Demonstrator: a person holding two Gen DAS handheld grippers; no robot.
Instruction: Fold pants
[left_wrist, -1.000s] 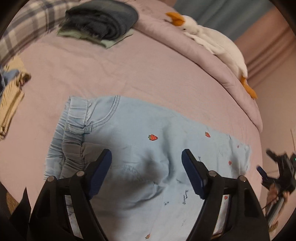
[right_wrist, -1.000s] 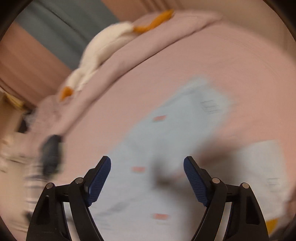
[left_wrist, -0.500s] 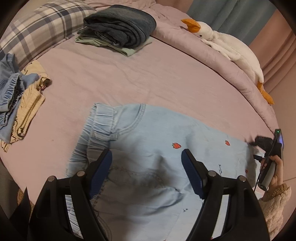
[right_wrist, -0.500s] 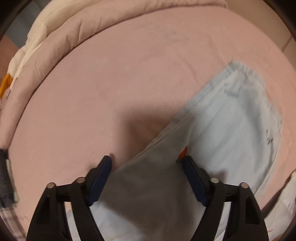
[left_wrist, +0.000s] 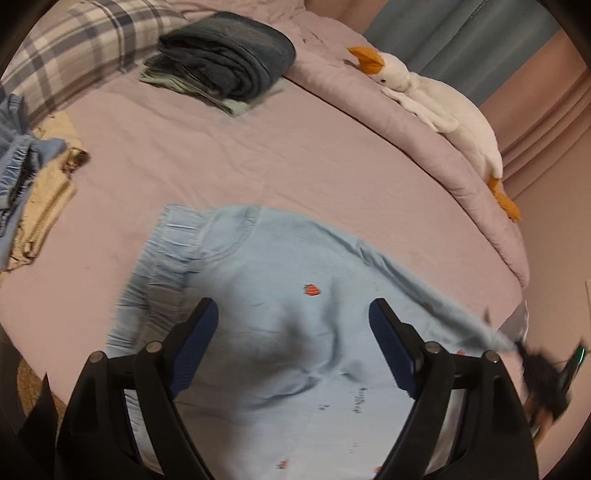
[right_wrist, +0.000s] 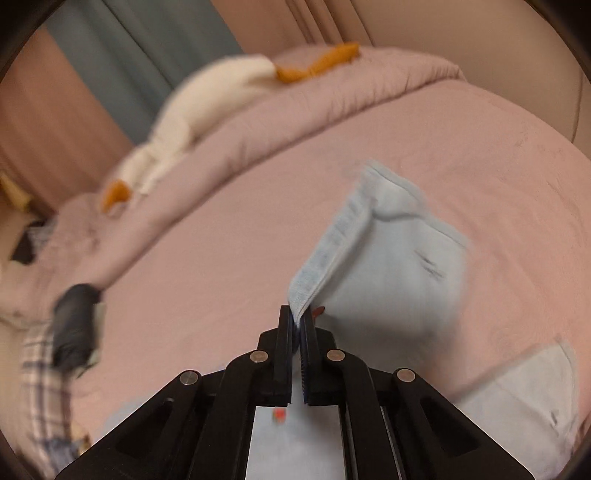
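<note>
**Right claw lifting a leg hem while the left waits over the seat**

The light blue pants (left_wrist: 280, 317) are lying spread on the pink bed (left_wrist: 229, 158), waistband toward nine o'clock in the left wrist view and the legs running off toward four o'clock. The right claw (right_wrist: 297, 325) is clamping shut on the leg hem (right_wrist: 332, 254), and the cloth is rising from its tips in a raised flap toward one o'clock in its own view. Gripping at the very edge is likely meant to let the leg be carried over toward the waistband in one sweep.

The left claw (left_wrist: 293, 343) is hanging over the seat of the pants with its jaws opening wide and nothing pinched between them, probably ready to pin or take the cloth near the waistband.

A folded dark stack (left_wrist: 229, 62) is sitting at twelve o'clock, a plush goose (left_wrist: 436, 107) along the bedding roll at two o'clock, and a heap of unfolded clothes (left_wrist: 26, 199) at nine o'clock, all well apart from the pants.
</note>
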